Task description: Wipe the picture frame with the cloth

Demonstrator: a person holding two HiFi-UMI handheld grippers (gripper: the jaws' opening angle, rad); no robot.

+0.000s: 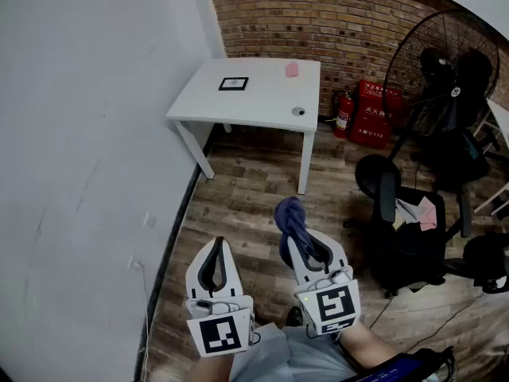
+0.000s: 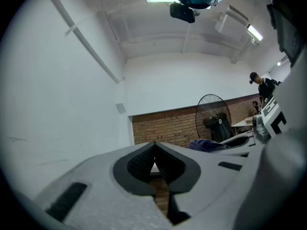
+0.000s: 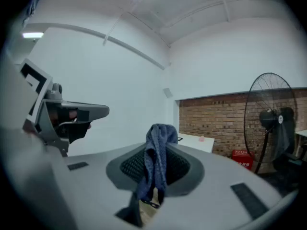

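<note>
A small black picture frame point(image 1: 234, 83) lies flat on the white table point(image 1: 238, 110) far ahead by the brick wall. My right gripper point(image 1: 298, 233) is shut on a dark blue cloth point(image 1: 291, 221), which bunches above its tips and hangs down between its jaws point(image 3: 154, 164). My left gripper point(image 1: 216, 249) is shut with nothing in it; in the left gripper view its pads point(image 2: 144, 164) meet at the tips. Both grippers are held low over the wooden floor, well short of the table. The table corner and frame show faintly in the right gripper view point(image 3: 192, 140).
A pink object point(image 1: 292, 69) and a small round thing point(image 1: 298, 111) also lie on the table. Red fire extinguishers point(image 1: 367, 114) stand by the brick wall. A large black fan point(image 1: 445, 62) and black office chairs point(image 1: 398, 221) stand at the right. A white wall point(image 1: 87, 157) runs along the left.
</note>
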